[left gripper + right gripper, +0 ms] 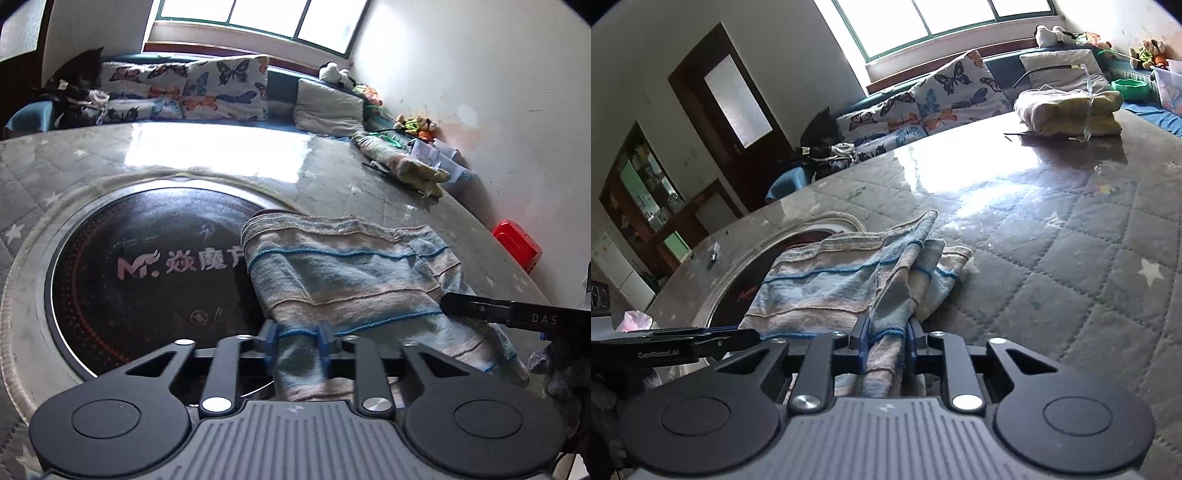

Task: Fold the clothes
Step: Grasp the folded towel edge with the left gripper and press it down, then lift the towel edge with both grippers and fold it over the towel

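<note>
While both claws pinch the striped towel [354, 280] at its near edge, left gripper [297, 345] and right gripper [886, 345] nearly closed, we judge 1 fold in hand; next, carry that edge far.

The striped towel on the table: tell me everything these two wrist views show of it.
The striped towel is worn terry-like cloth in pale blue and pinkish-beige bands with thin bright-blue lines. It lies crumpled, not flat, on the quilted star-print table cover, its far part overlapping the round black cooktop set into the table. Its right side is bunched into folds. The left gripper and right gripper each pinch its near edge between blue pads.
</note>
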